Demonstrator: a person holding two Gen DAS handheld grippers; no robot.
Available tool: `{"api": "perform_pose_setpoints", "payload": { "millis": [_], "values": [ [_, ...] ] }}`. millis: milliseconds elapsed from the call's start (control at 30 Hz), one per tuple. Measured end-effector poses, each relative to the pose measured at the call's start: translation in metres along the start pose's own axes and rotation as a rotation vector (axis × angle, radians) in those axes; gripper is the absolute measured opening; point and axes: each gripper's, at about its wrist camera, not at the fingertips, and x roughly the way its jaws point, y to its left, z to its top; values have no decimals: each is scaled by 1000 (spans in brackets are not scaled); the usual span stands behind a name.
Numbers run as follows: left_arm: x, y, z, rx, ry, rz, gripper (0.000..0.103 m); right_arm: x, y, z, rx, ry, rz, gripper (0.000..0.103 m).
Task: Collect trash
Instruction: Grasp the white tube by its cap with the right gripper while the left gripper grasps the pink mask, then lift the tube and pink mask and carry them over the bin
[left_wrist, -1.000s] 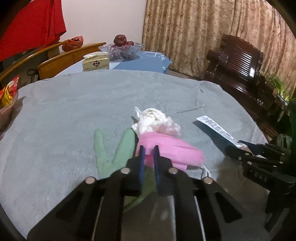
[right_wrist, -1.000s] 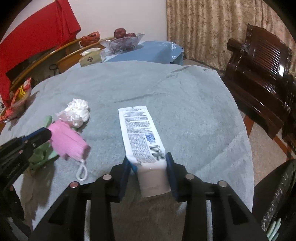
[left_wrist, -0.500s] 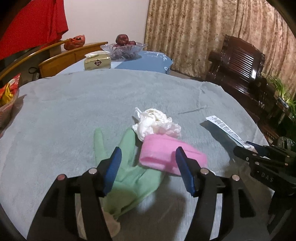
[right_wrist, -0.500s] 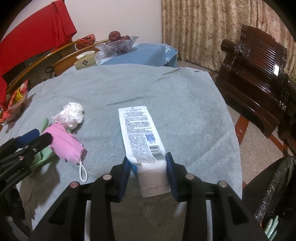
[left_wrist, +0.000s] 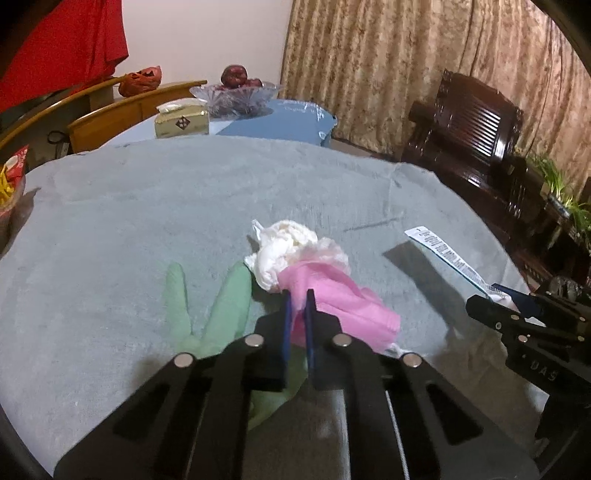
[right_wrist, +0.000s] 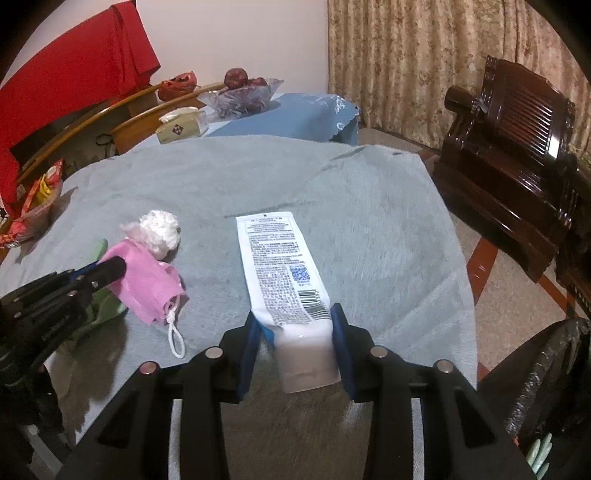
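Note:
My left gripper (left_wrist: 298, 295) is shut on a pink face mask (left_wrist: 340, 299) and holds it just above the grey cloth; it also shows in the right wrist view (right_wrist: 147, 280) with its ear loop hanging. A crumpled white tissue (left_wrist: 291, 251) lies just beyond the mask. A green glove (left_wrist: 210, 306) lies flat under the left gripper. My right gripper (right_wrist: 295, 321) is shut on a white squeeze tube (right_wrist: 280, 266), holding its cap end, with the tube pointing away over the table.
The round table has a grey cloth (left_wrist: 147, 206). A snack packet (right_wrist: 37, 199) sits at its left edge. Behind stand a tissue box (left_wrist: 181, 123), a glass fruit bowl (left_wrist: 236, 94) and wooden chairs. A black trash bag (right_wrist: 543, 380) is low on the right.
My left gripper opened wide half a second ago, then shut again on the pink mask and lifted it slightly. The right gripper kept its hold on the tube.

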Motion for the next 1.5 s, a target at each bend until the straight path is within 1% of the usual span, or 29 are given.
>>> {"api": "perform_pose_setpoints", "payload": {
  "millis": [333, 500, 633, 1000, 1500],
  "values": [
    [-53, -17, 6, 25, -94, 3, 4, -33, 1, 2, 14, -43, 27, 37],
    [-74, -26, 3, 31, -103, 5, 4, -57, 2, 3, 19, -70, 40, 37],
    [-94, -35, -2, 36, -125, 11, 4, -75, 2, 1, 14, -85, 47, 37],
    [-137, -50, -14, 38, -157, 21, 4, -130, -3, -14, 14, -128, 53, 37],
    [-181, -84, -24, 81, -196, -6, 4, -190, -17, -31, 22, -208, 62, 37]
  ]
}}
